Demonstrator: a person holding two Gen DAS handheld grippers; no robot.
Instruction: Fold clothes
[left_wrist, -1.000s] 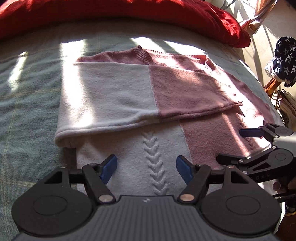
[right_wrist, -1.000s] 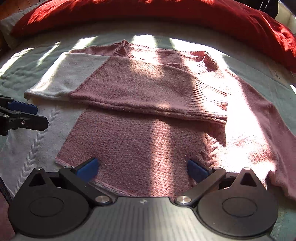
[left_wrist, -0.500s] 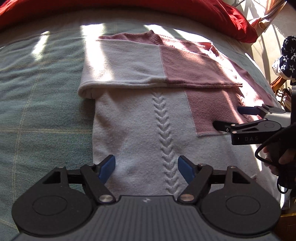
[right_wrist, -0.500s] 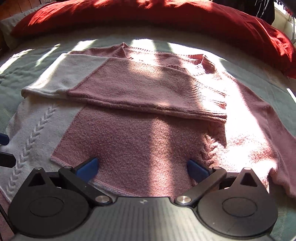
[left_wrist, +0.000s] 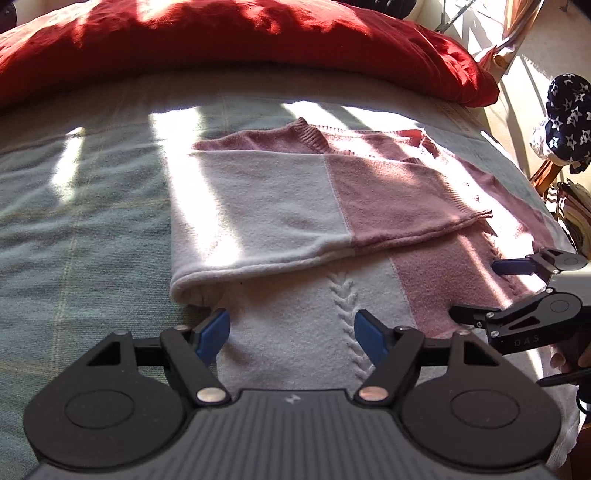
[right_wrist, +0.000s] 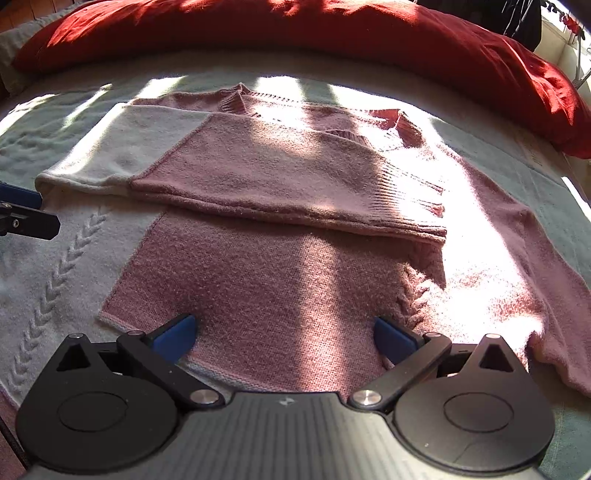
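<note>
Below both spread-wide grippers, left (left_wrist: 291, 332) and right (right_wrist: 284, 334), pink-and-white sweater (right_wrist: 280, 229) flat, nothing gripped

Sunlight stripes a pale green bedspread (left_wrist: 92, 229); a red pillow (right_wrist: 295, 33) spans twelve o'clock, and at three o'clock hangs star-patterned navy fabric (left_wrist: 567, 118), perhaps over a chair.

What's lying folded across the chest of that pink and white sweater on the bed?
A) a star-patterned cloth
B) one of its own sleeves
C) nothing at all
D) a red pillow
B: the sleeve, white then pink, lies across the sweater body.
</note>
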